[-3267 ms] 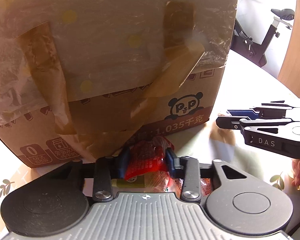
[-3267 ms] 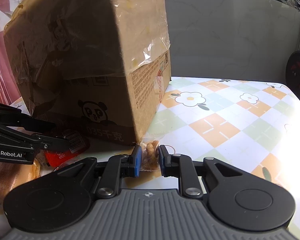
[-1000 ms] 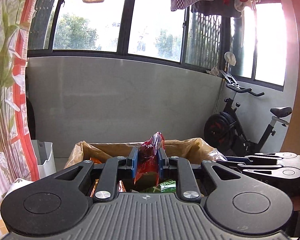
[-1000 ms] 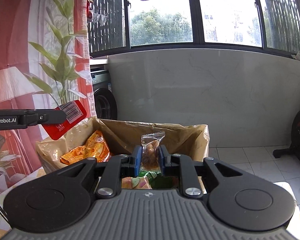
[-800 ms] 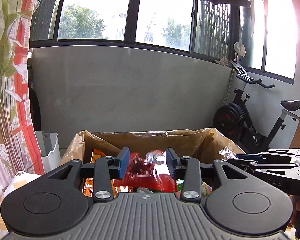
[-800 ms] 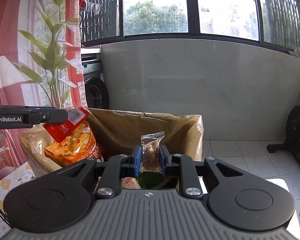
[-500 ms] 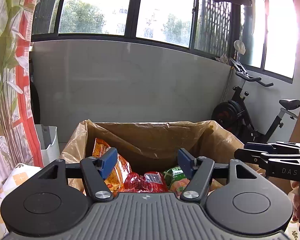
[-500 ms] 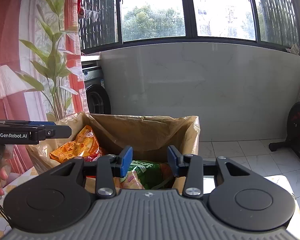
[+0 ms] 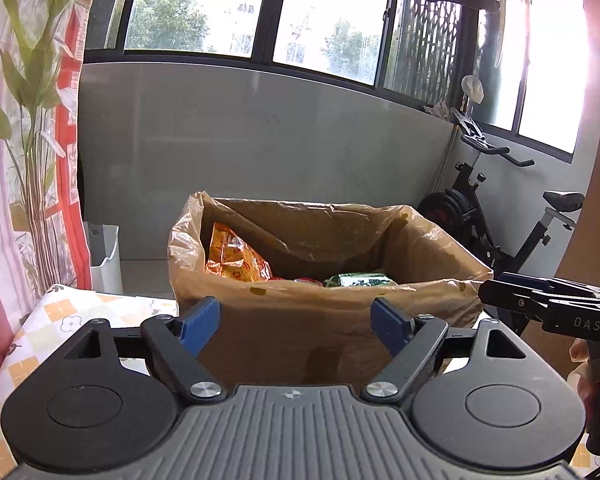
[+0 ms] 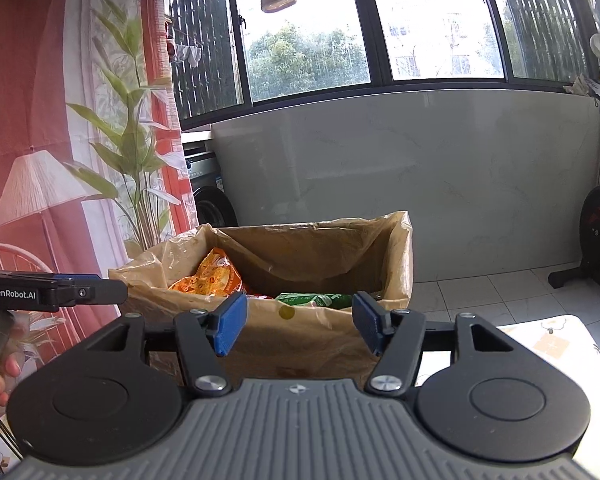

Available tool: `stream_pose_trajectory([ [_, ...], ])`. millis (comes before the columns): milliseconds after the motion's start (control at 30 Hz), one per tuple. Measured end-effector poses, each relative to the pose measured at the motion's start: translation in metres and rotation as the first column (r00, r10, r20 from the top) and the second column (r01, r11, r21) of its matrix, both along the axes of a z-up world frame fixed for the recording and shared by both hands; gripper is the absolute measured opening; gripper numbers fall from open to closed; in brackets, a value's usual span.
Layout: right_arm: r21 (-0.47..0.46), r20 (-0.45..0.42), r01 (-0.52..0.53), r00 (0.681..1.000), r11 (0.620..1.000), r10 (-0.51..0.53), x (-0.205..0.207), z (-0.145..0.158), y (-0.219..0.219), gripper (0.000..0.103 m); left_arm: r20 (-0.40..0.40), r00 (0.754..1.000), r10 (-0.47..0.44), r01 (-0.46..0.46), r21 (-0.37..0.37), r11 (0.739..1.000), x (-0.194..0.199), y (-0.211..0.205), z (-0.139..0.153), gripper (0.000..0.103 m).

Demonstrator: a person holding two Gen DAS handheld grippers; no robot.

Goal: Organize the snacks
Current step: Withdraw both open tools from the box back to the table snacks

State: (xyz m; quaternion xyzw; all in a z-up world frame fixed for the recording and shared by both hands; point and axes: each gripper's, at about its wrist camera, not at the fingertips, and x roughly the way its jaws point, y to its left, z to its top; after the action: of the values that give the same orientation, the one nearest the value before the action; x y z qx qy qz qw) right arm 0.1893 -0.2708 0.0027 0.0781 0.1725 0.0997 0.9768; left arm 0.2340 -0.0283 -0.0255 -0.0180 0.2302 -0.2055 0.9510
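A tape-wrapped cardboard box [image 9: 300, 332] stands open-topped on the flowered table, also seen as the box [image 10: 300, 344] in the right wrist view. Inside lie an orange snack bag [image 9: 236, 258], a green packet [image 9: 360, 280] and a bit of red wrapper [image 9: 304, 280]; the right wrist view shows the orange bag [image 10: 208, 276] and green packet [image 10: 312, 300] too. My left gripper [image 9: 296, 324] hangs before the box's near wall, its jaws opening, nothing between them. My right gripper [image 10: 298, 330] is likewise in front of the box, jaws opening and empty.
The table [image 9: 68, 320] carries a checked cloth with flowers. An exercise bike [image 9: 500, 220] stands behind on the right, a white bin [image 9: 104, 256] and a curtain on the left. A hand [image 10: 0, 376] holds the left gripper's handle.
Both grippers let go of their snacks, which dropped into the box. The jaws have spread wider and both grippers have drawn back from the box, now seen farther off.
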Motion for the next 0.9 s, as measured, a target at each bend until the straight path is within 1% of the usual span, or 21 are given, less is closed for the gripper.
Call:
stream_pose_trajectory([
  [67,0.006,-0.004,0.011,1.0,1.0,-0.011,-0.009,-0.007,0.002,0.062,-0.016,1.0,0.003,-0.003,-0.005,1.0,-0.005,0.004,-0.008,0.088],
  [167,0.015,-0.018,0.023,1.0,1.0,-0.023,-0.019,-0.018,0.005,0.062,-0.036,0.999,0.016,-0.016,-0.007,1.0,-0.011,0.008,-0.022,0.089],
  [267,0.006,-0.053,0.025,0.998,1.0,-0.025,-0.025,-0.036,0.012,0.062,-0.052,0.998,0.038,-0.038,-0.001,0.999,-0.016,0.01,-0.034,0.092],
  [333,0.001,-0.098,0.021,0.995,1.0,-0.02,-0.026,-0.052,0.016,0.062,-0.083,0.995,0.053,-0.053,0.0,0.999,-0.018,0.011,-0.046,0.093],
  [400,0.0,-0.148,0.016,0.989,1.0,-0.016,-0.025,-0.069,0.021,0.062,-0.105,0.992,0.071,-0.069,0.017,0.997,-0.018,0.011,-0.055,0.093],
  [467,-0.015,-0.192,0.022,0.981,1.0,-0.024,-0.025,-0.086,0.024,0.062,-0.104,0.99,0.099,-0.096,0.033,0.995,-0.019,0.012,-0.06,0.093],
  [533,-0.03,-0.24,0.025,0.97,0.999,-0.031,-0.023,-0.1,0.027,0.062,-0.115,0.986,0.12,-0.118,0.023,0.993,-0.019,0.015,-0.066,0.093],
  [600,-0.05,-0.277,0.023,0.96,0.998,-0.036,-0.022,-0.112,0.028,0.062,-0.135,0.983,0.122,-0.121,0.016,0.992,-0.02,0.014,-0.07,0.093],
  [733,-0.084,-0.338,0.005,0.94,0.996,-0.033,-0.024,-0.136,0.031,0.062,-0.16,0.981,0.107,-0.103,0.033,0.994,-0.021,0.008,-0.08,0.093],
  [800,-0.097,-0.359,-0.009,0.933,0.995,-0.026,-0.025,-0.142,0.034,0.062,-0.17,0.98,0.103,-0.097,0.043,0.994,-0.02,0.004,-0.083,0.093],
  [900,-0.098,-0.373,-0.057,0.928,0.994,0.017,-0.029,-0.148,0.042,0.062,-0.182,0.979,0.091,-0.085,0.042,0.996,-0.019,0.002,-0.088,0.093],
])
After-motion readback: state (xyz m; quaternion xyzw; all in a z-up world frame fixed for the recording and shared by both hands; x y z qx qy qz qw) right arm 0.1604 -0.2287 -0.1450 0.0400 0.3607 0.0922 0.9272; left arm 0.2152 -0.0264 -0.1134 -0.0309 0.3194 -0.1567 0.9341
